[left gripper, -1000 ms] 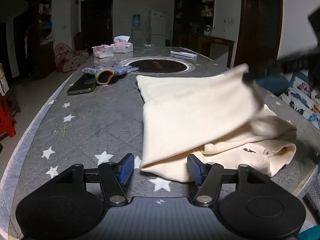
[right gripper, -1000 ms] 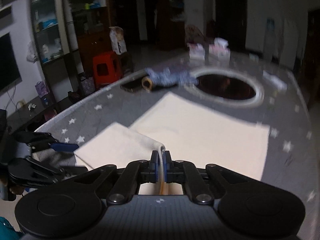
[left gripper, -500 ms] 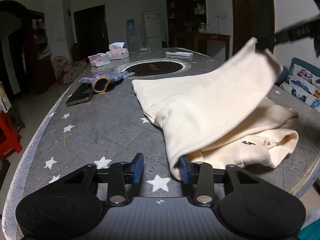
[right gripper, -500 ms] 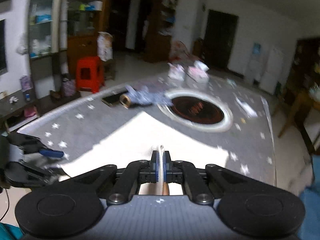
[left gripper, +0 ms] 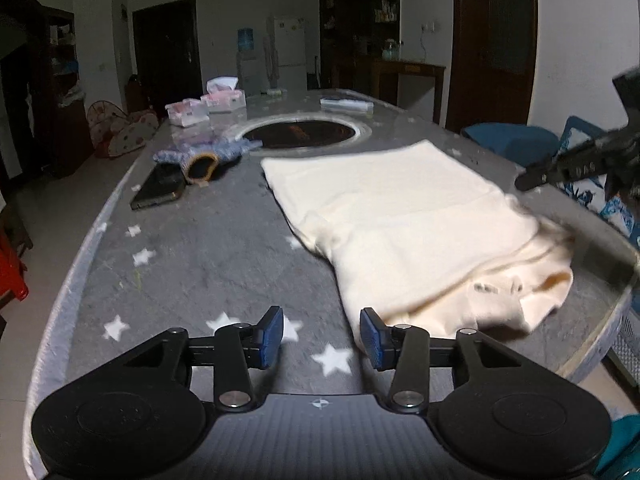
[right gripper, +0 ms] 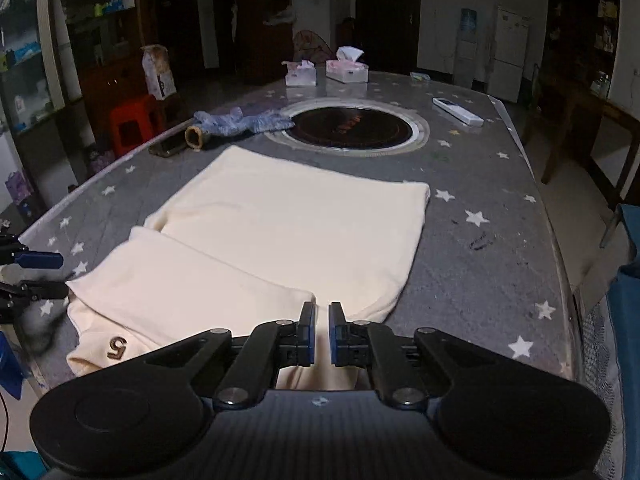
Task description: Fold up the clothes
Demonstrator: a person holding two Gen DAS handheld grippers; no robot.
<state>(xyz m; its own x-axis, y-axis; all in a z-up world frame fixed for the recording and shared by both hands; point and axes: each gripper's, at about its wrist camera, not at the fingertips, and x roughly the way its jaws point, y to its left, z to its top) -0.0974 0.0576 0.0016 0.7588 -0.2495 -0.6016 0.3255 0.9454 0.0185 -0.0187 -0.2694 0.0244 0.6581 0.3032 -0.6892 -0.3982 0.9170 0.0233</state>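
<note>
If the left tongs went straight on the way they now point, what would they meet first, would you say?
Probably bare star-print tablecloth first: the left tongs stand open, with the cream garment just off their right finger. Further along lies the blue glove, though depth is hard to judge.

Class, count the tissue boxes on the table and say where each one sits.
2. The left tissue box and the right tissue box stand side by side at the table's far end, beyond the round black inset. None appear hidden.
</note>
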